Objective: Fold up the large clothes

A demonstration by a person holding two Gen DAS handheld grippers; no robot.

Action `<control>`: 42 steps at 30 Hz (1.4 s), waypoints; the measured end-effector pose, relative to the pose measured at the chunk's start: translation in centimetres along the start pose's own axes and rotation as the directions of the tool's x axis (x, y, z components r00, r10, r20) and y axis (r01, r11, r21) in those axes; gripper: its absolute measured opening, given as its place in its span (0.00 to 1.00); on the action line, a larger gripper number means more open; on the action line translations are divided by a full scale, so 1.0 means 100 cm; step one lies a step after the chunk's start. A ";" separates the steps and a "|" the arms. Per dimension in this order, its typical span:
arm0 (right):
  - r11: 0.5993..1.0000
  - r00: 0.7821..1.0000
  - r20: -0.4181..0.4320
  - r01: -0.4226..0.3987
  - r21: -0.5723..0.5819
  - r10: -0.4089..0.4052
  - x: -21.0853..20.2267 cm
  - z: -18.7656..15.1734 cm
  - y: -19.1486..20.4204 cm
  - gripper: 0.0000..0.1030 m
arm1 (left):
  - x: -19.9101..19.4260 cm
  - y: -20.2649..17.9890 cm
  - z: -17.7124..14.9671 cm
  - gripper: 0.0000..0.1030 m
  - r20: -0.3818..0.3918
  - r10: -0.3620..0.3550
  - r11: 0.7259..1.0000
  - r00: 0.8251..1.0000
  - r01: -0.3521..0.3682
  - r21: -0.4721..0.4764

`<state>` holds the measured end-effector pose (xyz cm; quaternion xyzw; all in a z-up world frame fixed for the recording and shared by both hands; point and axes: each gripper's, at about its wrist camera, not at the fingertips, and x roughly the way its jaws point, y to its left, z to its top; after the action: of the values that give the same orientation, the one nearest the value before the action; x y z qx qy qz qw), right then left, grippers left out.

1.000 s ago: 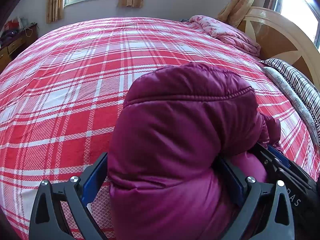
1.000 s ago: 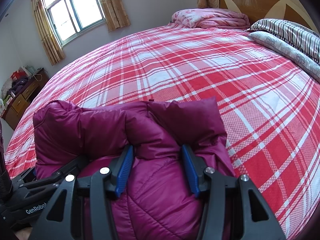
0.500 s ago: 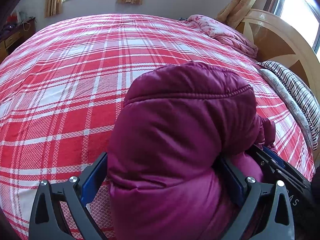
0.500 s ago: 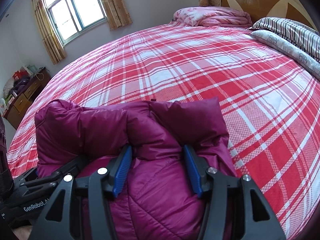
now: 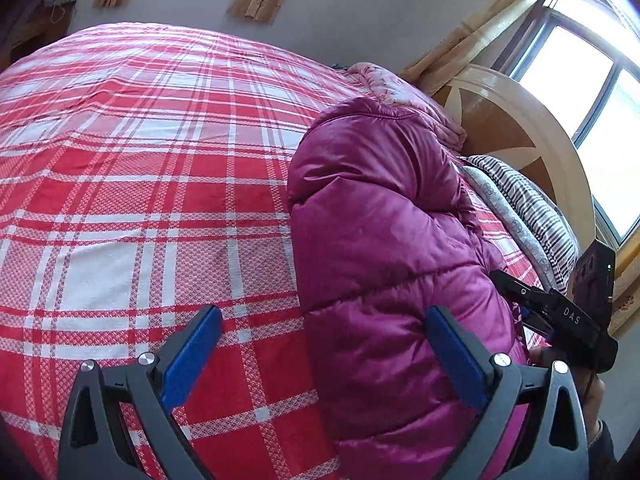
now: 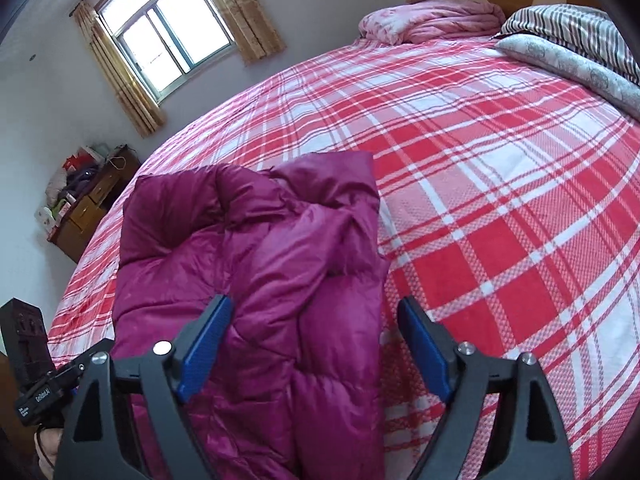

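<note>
A folded magenta puffer jacket (image 5: 384,240) lies bundled on the red plaid bed sheet (image 5: 132,200). My left gripper (image 5: 324,356) is open. Its right pad (image 5: 456,360) is against the jacket's side, and its left pad (image 5: 192,356) stands apart over bare sheet. In the right wrist view the jacket (image 6: 256,264) sits on the left. My right gripper (image 6: 314,352) is open and its jaws are still opening. The jacket's near part lies between the jaws, and the right pad (image 6: 424,352) is clear of it. Each view shows the other gripper at the jacket's far side (image 5: 560,316) (image 6: 48,392).
A pink quilt (image 6: 432,20) is rolled up by the wooden headboard (image 5: 516,136). Striped and grey pillows (image 6: 576,36) lie along the bed's head. A wooden dresser (image 6: 88,208) with clutter stands beside the bed under a curtained window (image 6: 164,36).
Both grippers have let go of the jacket and their jaws have spread wide. The left gripper has shifted left, so the bundle now sits at its right pad. The jacket rests on the sheet.
</note>
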<state>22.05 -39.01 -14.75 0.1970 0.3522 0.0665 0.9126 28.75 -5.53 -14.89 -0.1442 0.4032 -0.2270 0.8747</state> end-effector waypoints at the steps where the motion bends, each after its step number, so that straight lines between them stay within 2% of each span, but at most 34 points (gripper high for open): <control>1: 1.000 1.000 0.001 -0.015 0.011 0.015 -0.001 -0.001 -0.002 0.84 | 0.001 -0.004 0.000 0.98 -0.003 -0.009 1.000 1.000 0.009 0.011; 4: 0.994 0.995 -0.033 -0.093 0.053 0.095 0.005 -0.003 -0.008 0.81 | 0.009 -0.011 0.002 0.98 -0.025 -0.074 0.997 0.997 0.075 0.018; 7: 0.987 0.987 -0.033 -0.153 0.059 0.155 0.005 -0.005 -0.010 0.77 | 0.018 -0.015 0.002 0.98 -0.033 -0.124 0.992 0.992 0.125 0.028; 8: 0.980 0.980 -0.042 -0.190 0.063 0.193 0.006 -0.006 -0.010 0.70 | 0.021 -0.016 0.001 0.98 -0.030 -0.124 0.992 0.992 0.125 0.031; 10: 0.961 0.961 -0.065 -0.262 0.092 0.269 0.010 -0.010 -0.013 0.63 | 0.022 -0.019 0.001 0.98 -0.028 -0.136 0.990 0.990 0.137 0.037; 13: 0.941 0.943 -0.075 -0.313 0.125 0.324 0.014 -0.010 -0.020 0.54 | 0.025 -0.027 0.002 0.97 -0.043 -0.150 0.987 0.988 0.153 0.054; 14: 0.932 0.934 -0.081 -0.338 0.129 0.349 0.014 -0.012 -0.020 0.39 | 0.025 -0.029 0.002 0.82 -0.045 -0.163 0.984 0.986 0.165 0.062; 15: 0.927 0.929 -0.077 -0.351 0.133 0.363 0.013 -0.013 -0.019 0.30 | 0.024 -0.034 0.001 0.76 -0.053 -0.174 0.982 0.983 0.178 0.071; 17: 0.937 0.937 -0.067 -0.334 0.102 0.342 0.005 -0.016 -0.012 0.24 | 0.018 -0.043 0.001 0.61 -0.039 -0.159 0.981 0.986 0.163 0.108; 20: 0.938 0.940 -0.046 -0.333 0.094 0.338 -0.006 -0.021 -0.006 0.22 | 0.005 -0.047 0.003 0.45 -0.028 -0.145 0.981 0.989 0.147 0.125; 22: 0.934 0.936 -0.044 -0.344 0.092 0.349 -0.008 -0.023 -0.001 0.22 | -0.007 -0.047 0.003 0.43 -0.022 -0.137 0.982 0.990 0.138 0.127; 26: 0.935 0.933 -0.060 -0.351 0.058 0.354 -0.009 -0.030 0.018 0.21 | -0.029 -0.040 -0.003 0.42 -0.003 -0.082 0.985 0.997 0.082 0.152; 31: 0.921 0.918 -0.077 -0.388 0.022 0.389 -0.008 -0.036 0.052 0.21 | -0.056 -0.024 -0.008 0.42 0.025 -0.028 0.993 0.999 0.025 0.115; 37: 0.901 0.898 -0.101 -0.433 -0.025 0.429 -0.003 -0.036 0.095 0.21 | -0.093 -0.006 -0.007 0.42 0.097 0.021 0.994 0.995 -0.031 0.109; 42: 0.887 0.883 -0.143 -0.459 -0.051 0.448 0.021 -0.035 0.134 0.21 | -0.113 0.006 -0.005 0.42 0.139 0.057 0.993 0.989 -0.070 0.095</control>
<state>21.46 -25.14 -12.95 0.2309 0.3505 0.3051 0.8548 22.08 0.76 -8.28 -0.1028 0.3352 -0.2084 0.9130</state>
